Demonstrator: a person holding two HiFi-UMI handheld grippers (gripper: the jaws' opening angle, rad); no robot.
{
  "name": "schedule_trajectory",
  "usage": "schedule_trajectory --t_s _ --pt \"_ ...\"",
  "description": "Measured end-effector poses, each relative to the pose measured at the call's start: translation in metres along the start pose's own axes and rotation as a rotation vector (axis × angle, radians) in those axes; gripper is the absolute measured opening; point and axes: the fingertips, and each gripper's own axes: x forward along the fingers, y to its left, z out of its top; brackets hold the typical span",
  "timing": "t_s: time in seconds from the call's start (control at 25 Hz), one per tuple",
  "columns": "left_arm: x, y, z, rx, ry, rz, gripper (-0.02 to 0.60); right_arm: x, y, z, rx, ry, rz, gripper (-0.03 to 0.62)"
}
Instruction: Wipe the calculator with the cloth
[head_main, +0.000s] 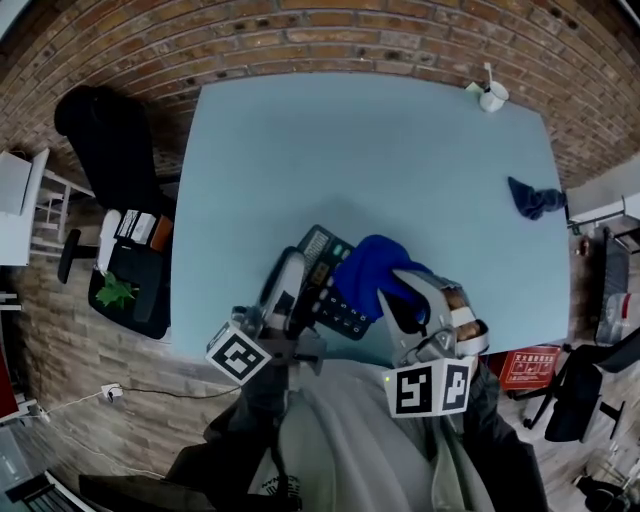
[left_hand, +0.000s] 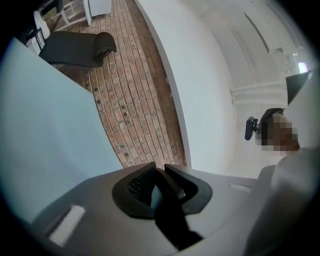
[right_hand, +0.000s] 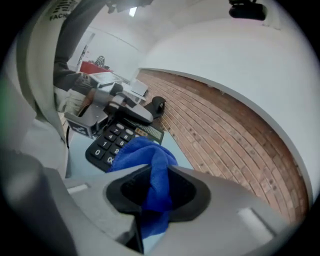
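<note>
Grey cloth of the person's top (head_main: 340, 440) fills the near edge of the head view, with both marker cubes just above it. Left claw (head_main: 292, 285) (left_hand: 159, 167): jaws nearly together, clamped on a thin dark edge, which the right gripper view shows to be the left end of the calculator (head_main: 345, 312) (right_hand: 112, 142). Right claw (head_main: 392, 290) (right_hand: 159, 170): jaws closed on a fold of the bright blue cloth (head_main: 368, 268) (right_hand: 150, 160), pinched upright between the pads with a tail hanging below. The bunched part of the cloth sits just ahead of the jaws and overlaps the calculator's right side, covering some of the keypad. Number keys and the display strip stay visible to the left of it. The calculator is black, set at an angle near the near edge of the pale blue bench (head_main: 380, 150) (left_hand: 45, 135). Cannot tell if it lies flat or is tipped up in the left claw's grip. Further out the bench top is bare across the middle. A second, darker blue cloth (head_main: 535, 197) lies crumpled near the right edge, well apart from the work. A white cup (head_main: 492, 96) stands at the far right corner. Brick floor (head_main: 330, 40) runs beyond the bench, and a black chair (head_main: 110, 140) stands off its left side.
</note>
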Motion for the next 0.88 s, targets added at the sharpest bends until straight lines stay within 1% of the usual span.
schedule_trajectory --t_s 0.08,0.12,0.2,0.24,0.32,0.4,0.44,0.52,0.6,0.64,0.72,0.8,0.88 --pt "0.001 -0.002 -0.006 0.011 -0.003 0.010 0.052 0.006 0.007 0.019 -0.030 -0.036 0.008 0.095" --pt "0.001 -0.003 -0.008 0.022 -0.003 0.018 0.052 0.005 0.019 0.034 -0.051 -0.074 0.037 0.095" --pt "-0.001 -0.001 -0.008 0.041 -0.004 0.035 0.049 -0.004 0.050 0.060 -0.095 -0.159 0.121 0.095" --pt "-0.003 0.000 -0.007 0.044 -0.008 0.040 0.048 -0.010 0.063 0.066 -0.112 -0.187 0.157 0.095" --pt "-0.007 0.000 -0.003 0.034 -0.024 0.040 0.048 -0.020 0.071 0.058 -0.113 -0.186 0.193 0.095" --pt "-0.010 -0.001 -0.003 0.022 -0.031 0.038 0.051 -0.023 0.055 0.029 -0.050 -0.136 0.187 0.095" --pt "-0.009 -0.003 -0.005 0.019 -0.028 0.035 0.051 -0.023 0.042 0.013 -0.007 -0.107 0.168 0.095" --pt "-0.007 -0.007 -0.012 0.016 -0.020 0.026 0.054 -0.017 0.017 -0.010 0.058 -0.062 0.104 0.095" --pt "-0.005 -0.011 -0.021 0.015 -0.016 0.026 0.054 -0.011 0.003 -0.016 0.075 -0.047 0.051 0.095" --pt "-0.004 -0.012 -0.025 0.015 -0.015 0.031 0.054 -0.009 0.003 -0.011 0.065 -0.055 0.041 0.095" --pt "-0.005 -0.012 -0.030 0.014 -0.020 0.046 0.054 -0.010 0.015 0.008 0.018 -0.099 0.059 0.095" --pt "-0.008 -0.009 -0.029 0.016 -0.033 0.066 0.052 -0.018 0.037 0.028 -0.036 -0.169 0.123 0.095" --pt "-0.013 -0.008 -0.028 0.028 -0.048 0.084 0.049 -0.031 0.058 0.037 -0.076 -0.227 0.198 0.095"
